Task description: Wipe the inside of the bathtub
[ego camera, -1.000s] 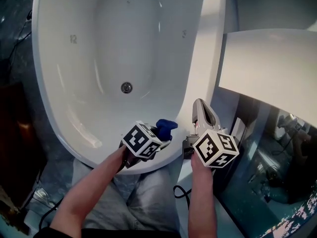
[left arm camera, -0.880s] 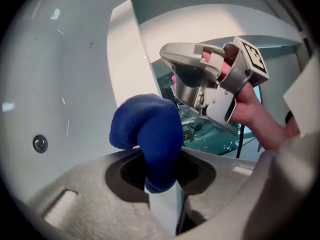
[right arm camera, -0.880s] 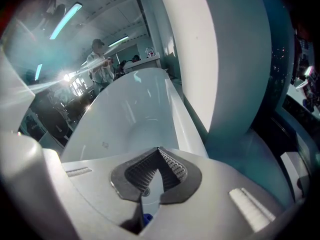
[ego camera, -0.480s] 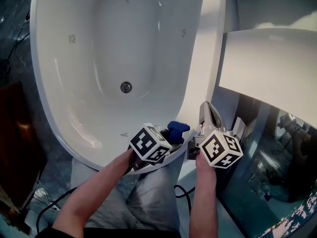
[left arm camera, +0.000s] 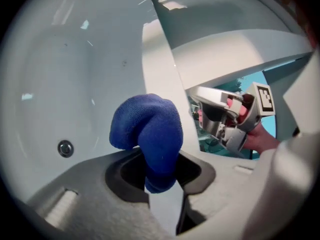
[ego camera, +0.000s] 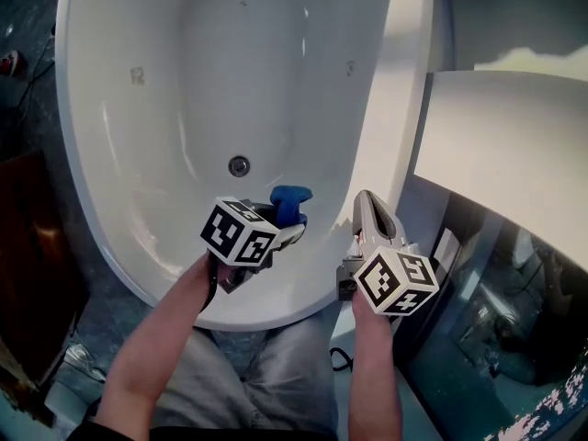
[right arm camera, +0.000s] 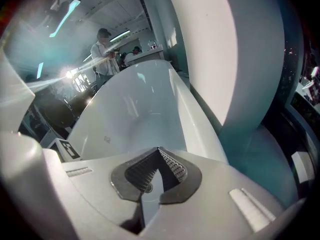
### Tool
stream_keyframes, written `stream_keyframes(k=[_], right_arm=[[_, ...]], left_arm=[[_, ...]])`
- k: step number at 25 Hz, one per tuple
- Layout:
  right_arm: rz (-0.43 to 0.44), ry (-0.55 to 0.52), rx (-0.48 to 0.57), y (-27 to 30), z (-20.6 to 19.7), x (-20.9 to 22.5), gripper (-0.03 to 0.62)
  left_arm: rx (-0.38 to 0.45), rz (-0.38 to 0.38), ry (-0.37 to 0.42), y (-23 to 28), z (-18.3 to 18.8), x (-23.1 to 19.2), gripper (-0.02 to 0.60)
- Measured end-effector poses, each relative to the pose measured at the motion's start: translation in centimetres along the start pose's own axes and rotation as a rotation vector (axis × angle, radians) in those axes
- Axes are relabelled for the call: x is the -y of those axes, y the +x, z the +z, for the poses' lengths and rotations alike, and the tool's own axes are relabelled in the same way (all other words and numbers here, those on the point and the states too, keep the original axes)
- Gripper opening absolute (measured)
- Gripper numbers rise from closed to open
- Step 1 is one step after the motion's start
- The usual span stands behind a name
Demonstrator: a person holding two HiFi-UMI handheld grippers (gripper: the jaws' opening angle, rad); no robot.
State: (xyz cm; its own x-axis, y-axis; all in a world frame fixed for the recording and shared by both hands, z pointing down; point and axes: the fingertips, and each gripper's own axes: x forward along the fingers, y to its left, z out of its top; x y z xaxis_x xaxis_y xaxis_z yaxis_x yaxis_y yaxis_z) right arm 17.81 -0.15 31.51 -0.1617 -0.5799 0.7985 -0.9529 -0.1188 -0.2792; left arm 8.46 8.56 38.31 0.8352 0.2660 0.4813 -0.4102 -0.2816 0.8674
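A white oval bathtub [ego camera: 119, 209] is seen from above on a dark marbled floor [ego camera: 28, 81]. Its drain [ego camera: 239, 165] lies near the middle, and a white ledge [ego camera: 496, 145] stands to the right. The left gripper [ego camera: 285, 214] is held over the tub's near inside wall, its fingers clamped on a bunched blue cloth [left arm camera: 147, 129]. The right gripper [right arm camera: 159, 158] is held beside the near right rim, its fingers pressed together with nothing between them.
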Motion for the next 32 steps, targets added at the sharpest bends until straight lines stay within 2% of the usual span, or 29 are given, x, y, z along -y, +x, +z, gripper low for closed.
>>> stream_keyframes(k=[4, 6, 8, 12, 17, 22, 25, 28, 32], right_arm=[[0.047, -0.054, -0.047, 3.0, -1.1, -0.9, 0.006], [0.074, -0.083, -0.074, 5.1, -2.3, -1.3, 0.006], [0.099, -0.104, -0.084, 7.1, -3.2, -1.6, 0.006], [0.142, -0.103, -0.050, 11.1, -3.9, -2.3, 0.006], [0.143, -0.068, -0.109, 15.2, -9.3, -1.4, 0.006], [0.160, -0.022, -0.107, 16.2, -10.9, -0.9, 0.006], [0.190, 0.037, -0.094, 16.1, -11.2, -1.0, 0.006], [0.164, 0.001, -0.103, 15.9, -11.3, -0.2, 0.006], [0.177, 0.009, -0.110, 16.0, -11.4, -0.2, 0.006]], left_arm=[[-0.067, 0.130, -0.008, 0.3, -0.7, -7.8, 0.130], [-0.114, 0.168, -0.021, 1.0, -1.7, -11.5, 0.130], [-0.147, 0.171, -0.028, 2.5, -2.7, -14.5, 0.130], [-0.198, 0.165, 0.024, 5.5, -3.8, -20.4, 0.130], [-0.308, 0.165, 0.051, 8.7, -8.4, -25.2, 0.130], [-0.338, 0.137, 0.062, 10.6, -7.8, -26.1, 0.130], [-0.353, 0.148, 0.077, 11.1, -7.8, -26.7, 0.130], [-0.371, 0.158, 0.080, 11.7, -8.0, -26.8, 0.130], [-0.402, 0.159, 0.081, 12.0, -9.2, -26.5, 0.130]])
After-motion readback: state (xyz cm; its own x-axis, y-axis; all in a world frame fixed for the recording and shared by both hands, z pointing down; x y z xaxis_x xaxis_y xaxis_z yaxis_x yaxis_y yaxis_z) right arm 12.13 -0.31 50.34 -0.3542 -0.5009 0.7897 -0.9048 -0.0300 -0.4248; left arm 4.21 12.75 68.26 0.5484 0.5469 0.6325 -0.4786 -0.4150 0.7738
